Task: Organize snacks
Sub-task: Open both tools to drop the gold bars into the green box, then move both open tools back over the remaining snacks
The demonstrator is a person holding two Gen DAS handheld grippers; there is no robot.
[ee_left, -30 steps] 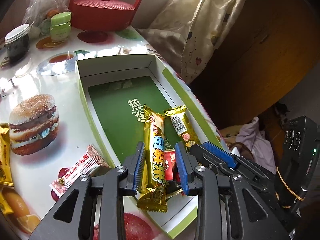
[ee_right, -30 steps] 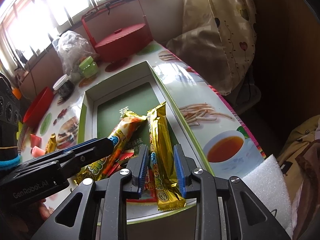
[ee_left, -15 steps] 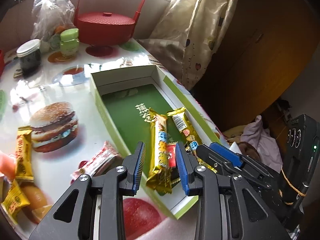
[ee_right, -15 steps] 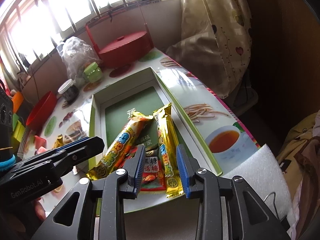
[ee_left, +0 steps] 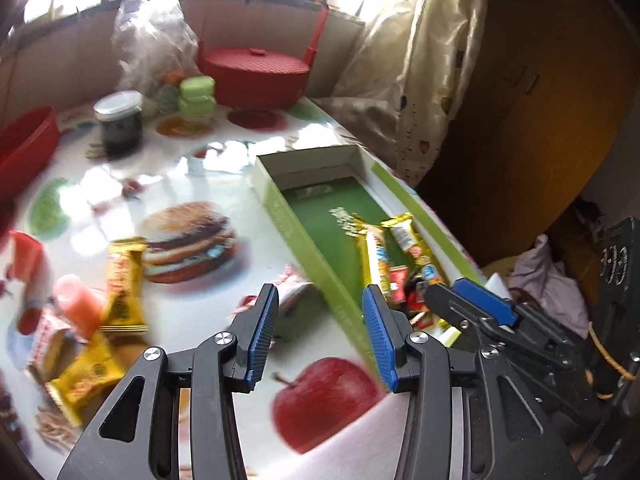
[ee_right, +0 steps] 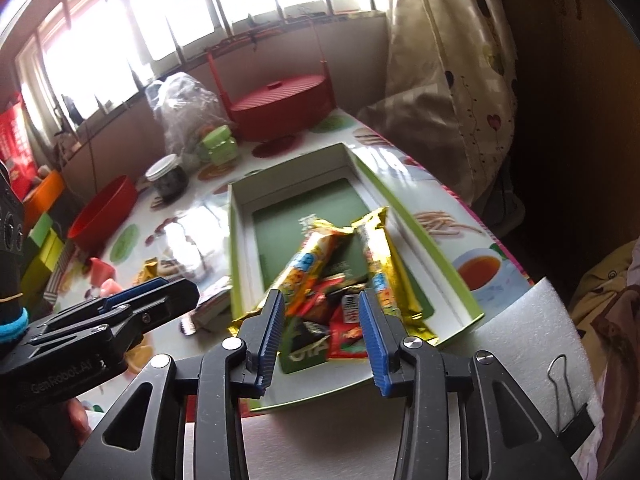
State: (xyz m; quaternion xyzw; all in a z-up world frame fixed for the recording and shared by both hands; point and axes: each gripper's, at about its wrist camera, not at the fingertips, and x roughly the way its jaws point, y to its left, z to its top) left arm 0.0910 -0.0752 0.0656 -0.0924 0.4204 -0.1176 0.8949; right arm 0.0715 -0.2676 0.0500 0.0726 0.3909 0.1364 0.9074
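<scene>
A green and white box [ee_left: 296, 220] [ee_right: 240, 240] lies on the table with two long gold snack bars [ee_left: 374, 256] [ee_right: 384, 264] and small red and black packets [ee_right: 340, 320] at its near end. My left gripper [ee_left: 318, 332] is open and empty, above the table at the box's left wall. My right gripper [ee_right: 322, 338] is open and empty, above the box's near end. Loose gold packets [ee_left: 122, 280], a pink-and-white packet [ee_left: 290, 284] and a pink sweet [ee_left: 78, 310] lie on the table left of the box.
A red lidded basket [ee_left: 256, 72], a dark jar [ee_left: 118, 120], a green jar [ee_left: 196, 98], a plastic bag [ee_left: 152, 40] and a red bowl [ee_left: 20, 148] stand at the back. White foam with a binder clip [ee_right: 560, 384] lies at the near right. A curtain [ee_right: 448, 60] hangs right.
Both grippers pulled back and up from the box and opened wider. The left gripper swung left over the table; the gold bars stay in the box.
</scene>
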